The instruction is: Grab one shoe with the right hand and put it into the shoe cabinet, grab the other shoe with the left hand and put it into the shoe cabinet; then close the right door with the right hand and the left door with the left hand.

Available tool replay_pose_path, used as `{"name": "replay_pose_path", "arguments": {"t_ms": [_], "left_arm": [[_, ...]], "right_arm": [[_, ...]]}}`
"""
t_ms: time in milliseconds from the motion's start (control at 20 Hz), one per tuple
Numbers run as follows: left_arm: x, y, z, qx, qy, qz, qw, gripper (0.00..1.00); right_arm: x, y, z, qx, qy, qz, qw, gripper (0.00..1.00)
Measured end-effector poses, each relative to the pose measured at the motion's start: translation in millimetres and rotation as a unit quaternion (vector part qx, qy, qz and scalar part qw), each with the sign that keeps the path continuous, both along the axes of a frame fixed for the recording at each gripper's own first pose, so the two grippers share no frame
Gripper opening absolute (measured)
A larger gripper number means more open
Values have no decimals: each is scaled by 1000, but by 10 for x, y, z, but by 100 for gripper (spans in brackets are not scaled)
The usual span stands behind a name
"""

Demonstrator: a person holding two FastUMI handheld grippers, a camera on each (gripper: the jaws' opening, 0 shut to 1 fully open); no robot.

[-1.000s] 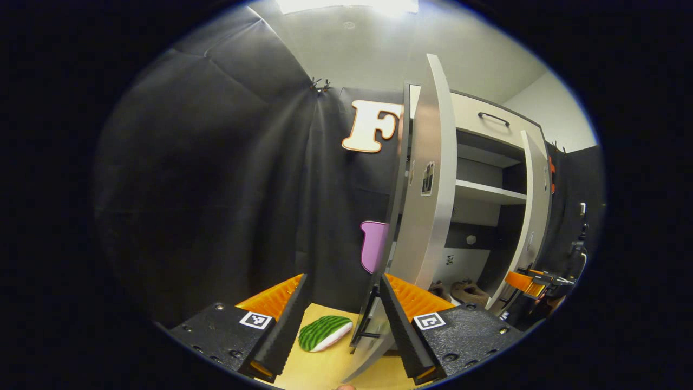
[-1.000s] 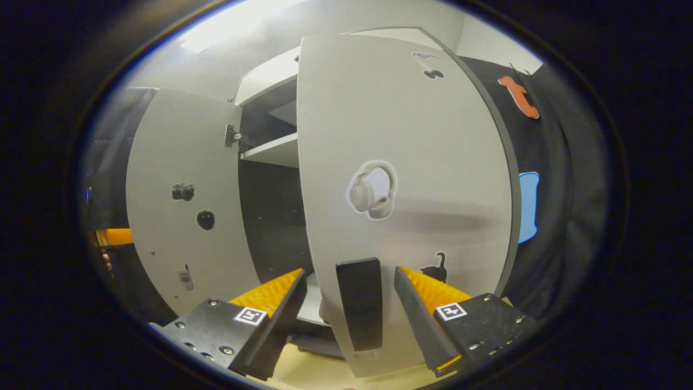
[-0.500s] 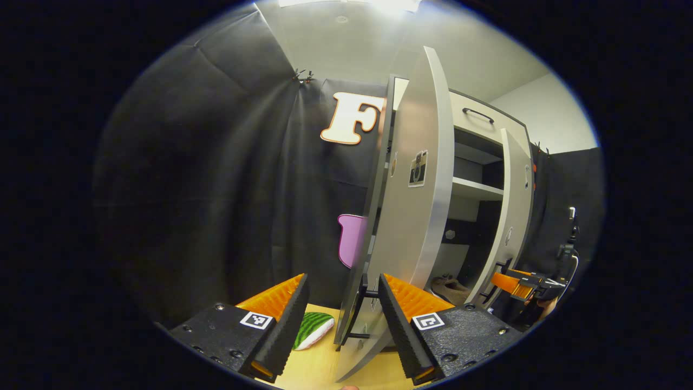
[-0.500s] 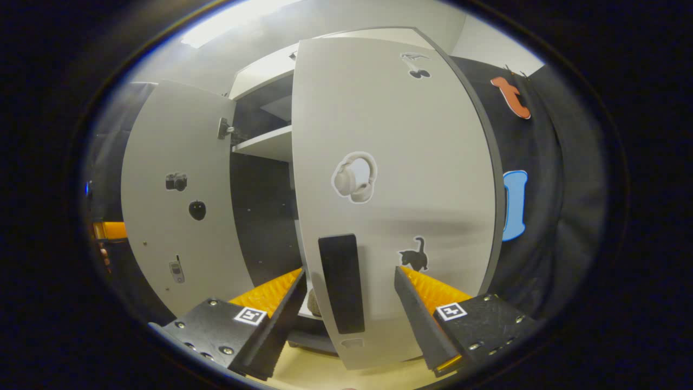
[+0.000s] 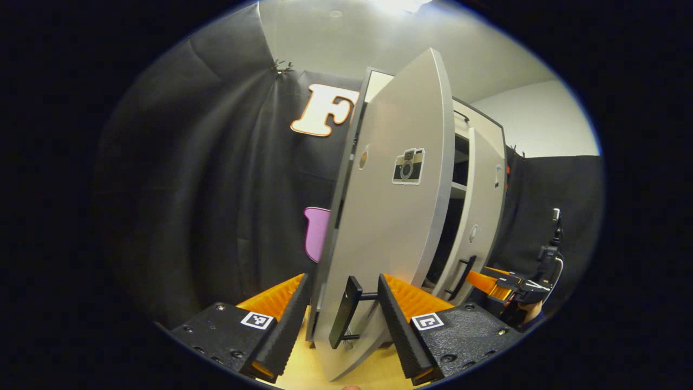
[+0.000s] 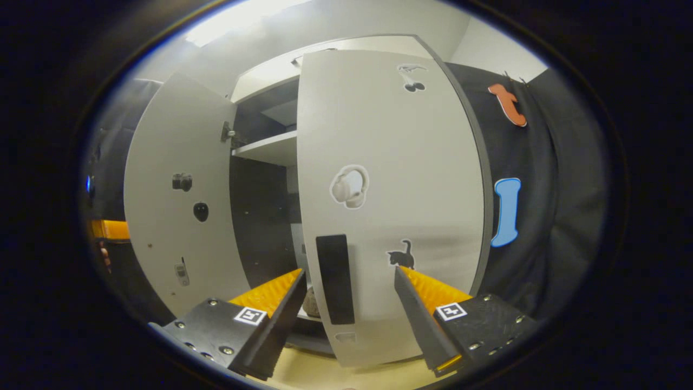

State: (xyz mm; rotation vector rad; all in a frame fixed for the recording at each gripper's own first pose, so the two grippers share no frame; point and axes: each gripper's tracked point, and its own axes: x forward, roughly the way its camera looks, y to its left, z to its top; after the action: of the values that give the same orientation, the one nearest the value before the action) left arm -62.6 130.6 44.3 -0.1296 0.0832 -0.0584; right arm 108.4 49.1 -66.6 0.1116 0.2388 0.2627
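Observation:
The shoe cabinet's left door point(image 5: 390, 216) carries a camera sticker and stands partly swung in. Its black handle point(image 5: 344, 311) sits between the spread fingers of my left gripper point(image 5: 342, 281), which is open. The right door point(image 6: 390, 162), with a headphone sticker, stands ajar in the right gripper view. Its black handle point(image 6: 334, 279) lies between the fingers of my right gripper point(image 6: 349, 273), also open. A bit of a brown shoe point(image 6: 310, 303) shows low inside the cabinet. The left gripper view also shows the right door point(image 5: 484, 200) and the right gripper point(image 5: 503, 284) beside its handle.
A shelf point(image 6: 265, 149) crosses the dark cabinet interior between the doors. The left door's inner face point(image 6: 173, 189) shows in the right gripper view, with the other gripper point(image 6: 111, 229) past its edge. Black cloth walls flank the cabinet over a light wooden floor point(image 5: 308, 374).
The left door has swung inward, turning its outer face and handle toward my left gripper and hiding the shoes and the green striped object. The right door has also swung slightly inward.

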Motion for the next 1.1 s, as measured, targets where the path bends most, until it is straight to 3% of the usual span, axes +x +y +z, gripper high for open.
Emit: {"name": "replay_pose_path", "arguments": {"t_ms": [600,650,700,1100], "left_arm": [[350,-553,-22,-23,-6,-78,997,78],[388,-610,-29,-26,-5,-85,996,72],[425,-670,-52,-28,-4,-91,995,78],[796,-1052,-154,-23,-7,-124,992,84]], "right_arm": [[-183,-509,10,4,3,-60,998,98],[-194,-546,19,2,3,-65,998,98],[-204,-582,28,0,1,-69,998,98],[-335,-987,111,-14,-8,-118,993,98]]}}
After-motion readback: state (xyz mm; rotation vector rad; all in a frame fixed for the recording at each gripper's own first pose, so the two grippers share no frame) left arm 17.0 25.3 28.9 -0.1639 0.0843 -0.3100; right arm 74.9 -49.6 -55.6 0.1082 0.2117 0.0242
